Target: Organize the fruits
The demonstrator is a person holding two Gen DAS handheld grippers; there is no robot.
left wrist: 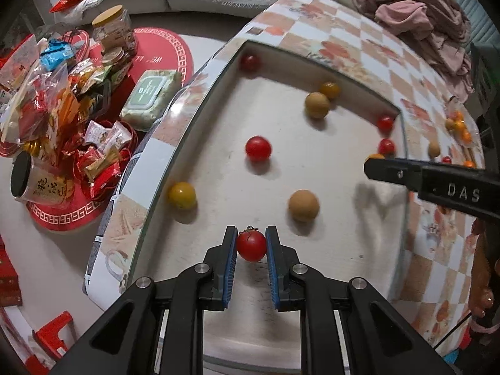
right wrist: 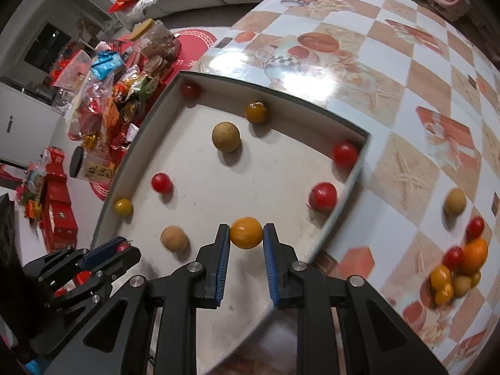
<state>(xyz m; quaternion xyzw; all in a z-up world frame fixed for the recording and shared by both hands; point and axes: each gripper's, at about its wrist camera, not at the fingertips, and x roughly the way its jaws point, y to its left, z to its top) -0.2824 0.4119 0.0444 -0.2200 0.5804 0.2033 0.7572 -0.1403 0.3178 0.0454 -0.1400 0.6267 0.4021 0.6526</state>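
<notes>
My left gripper (left wrist: 251,245) is shut on a red cherry tomato (left wrist: 251,246), held over the near part of a white tray (left wrist: 218,72). My right gripper (right wrist: 246,234) is shut on an orange fruit (right wrist: 246,232) above the same tray (right wrist: 350,193); in the left wrist view its black finger reaches in from the right. Several loose fruits lie in the tray: a red tomato (left wrist: 258,148), a yellow one (left wrist: 182,194), a tan round fruit (left wrist: 303,205), and more along the far wall. A pile of mixed fruits (right wrist: 457,268) lies on the checkered table at the right.
The checkered tablecloth (right wrist: 390,93) surrounds the tray. A lone tan fruit (right wrist: 454,201) lies on it near the pile. Beyond the table's left edge, snack packets and jars (left wrist: 62,109) crowd a red mat on the floor. Pink cloth (left wrist: 415,9) lies at the back right.
</notes>
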